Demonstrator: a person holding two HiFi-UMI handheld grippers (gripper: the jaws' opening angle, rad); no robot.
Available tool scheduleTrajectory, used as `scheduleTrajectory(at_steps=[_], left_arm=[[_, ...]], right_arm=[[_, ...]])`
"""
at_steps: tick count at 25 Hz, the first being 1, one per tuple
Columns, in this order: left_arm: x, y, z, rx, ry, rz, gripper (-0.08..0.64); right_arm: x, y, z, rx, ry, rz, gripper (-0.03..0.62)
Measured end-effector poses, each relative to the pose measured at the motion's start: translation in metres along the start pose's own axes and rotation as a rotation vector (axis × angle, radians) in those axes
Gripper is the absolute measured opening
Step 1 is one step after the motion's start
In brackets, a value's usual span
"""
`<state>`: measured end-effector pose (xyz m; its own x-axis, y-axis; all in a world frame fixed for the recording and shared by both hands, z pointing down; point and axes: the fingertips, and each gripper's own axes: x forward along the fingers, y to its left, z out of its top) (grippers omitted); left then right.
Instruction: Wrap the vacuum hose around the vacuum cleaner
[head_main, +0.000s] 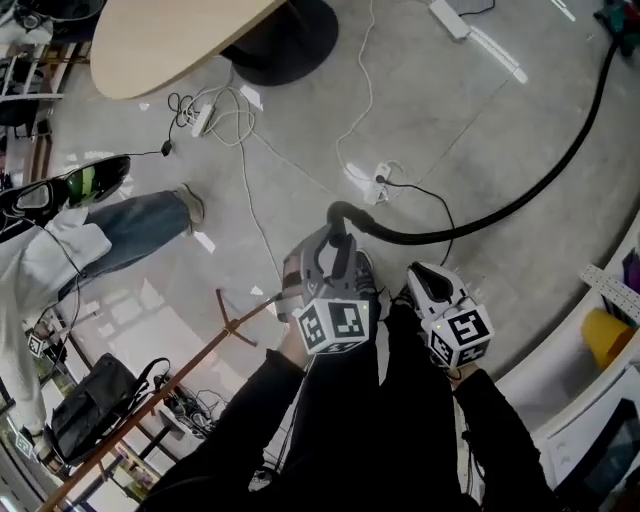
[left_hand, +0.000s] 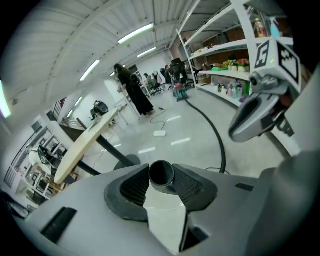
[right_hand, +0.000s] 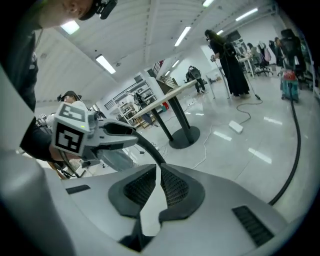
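A long black vacuum hose (head_main: 520, 200) curves over the grey floor from the upper right, where it ends at a teal machine (head_main: 622, 22), probably the vacuum cleaner. My left gripper (head_main: 337, 242) is shut on the hose's free end (head_main: 340, 214), raised off the floor. In the left gripper view the round open hose end (left_hand: 161, 175) sits pinched between the pads of my left gripper (left_hand: 162, 184), and the hose (left_hand: 216, 135) trails away behind. My right gripper (head_main: 418, 274) hangs just to the right, shut and empty. In its own view my right gripper (right_hand: 159, 176) has its pads together.
An oval wooden table (head_main: 170, 40) on a black base (head_main: 285, 40) stands at the upper left, with white cables (head_main: 232, 120) and a power strip (head_main: 450, 18) on the floor. A person's jeans leg (head_main: 140, 225), a wooden stand (head_main: 228, 322), a black bag (head_main: 95, 400) and shelving (head_main: 610, 290) surround me.
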<state>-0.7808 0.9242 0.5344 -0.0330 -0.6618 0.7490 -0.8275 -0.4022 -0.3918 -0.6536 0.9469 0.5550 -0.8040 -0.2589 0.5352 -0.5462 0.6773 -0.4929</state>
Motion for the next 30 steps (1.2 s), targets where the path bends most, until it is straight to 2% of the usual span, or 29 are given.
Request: scheduleTrajectory(at_steps=[6,7,9,11,14,18,19,21,22,26,28,30], left_arm=[[-0.100,-0.007,0.122,0.072,-0.133,-0.065,0.160],[-0.116,-0.009,0.139,0.078,-0.148,-0.069,0.160],[-0.151,-0.017,0.167,0.094,-0.173,-0.079,0.160],[-0.180,-0.027,0.192,0.128,-0.198,-0.090,0.160],[-0.209,-0.038,0.231,0.202,-0.249,-0.105,0.160],[-0.244,-0.047,0.275,0.184,-0.296,-0.175,0.161],[-0.252,-0.052,0.283,0.178,-0.306,-0.195,0.161],[-0.265,-0.064,0.296,0.176,-0.328,-0.243,0.166],[-0.271,-0.073,0.302,0.178,-0.339,-0.284,0.168],[-0.300,-0.118,0.318,0.167,-0.358,-0.555,0.174],[-0.321,-0.123,0.329,0.125,-0.419,-0.685,0.192],[-0.332,-0.114,0.340,0.077,-0.498,-0.770,0.192]], right_arm=[[-0.020,0.016,0.072,-0.096,-0.033,-0.040,0.040],[-0.026,0.022,0.077,-0.139,-0.030,-0.066,0.080],[-0.041,0.035,0.087,-0.228,-0.028,-0.142,0.341],[-0.053,0.047,0.101,-0.275,-0.053,-0.201,0.365],[-0.070,0.052,0.123,-0.277,-0.113,-0.227,0.365],[-0.102,0.046,0.145,-0.230,-0.213,-0.205,0.351],[-0.110,0.045,0.151,-0.217,-0.238,-0.196,0.327],[-0.127,0.041,0.161,-0.194,-0.287,-0.181,0.234],[-0.136,0.040,0.166,-0.182,-0.311,-0.173,0.195],[-0.172,0.031,0.186,-0.116,-0.419,-0.145,0.196],[-0.195,0.022,0.193,-0.042,-0.496,-0.125,0.196],[-0.224,0.006,0.198,0.071,-0.599,-0.095,0.196]])
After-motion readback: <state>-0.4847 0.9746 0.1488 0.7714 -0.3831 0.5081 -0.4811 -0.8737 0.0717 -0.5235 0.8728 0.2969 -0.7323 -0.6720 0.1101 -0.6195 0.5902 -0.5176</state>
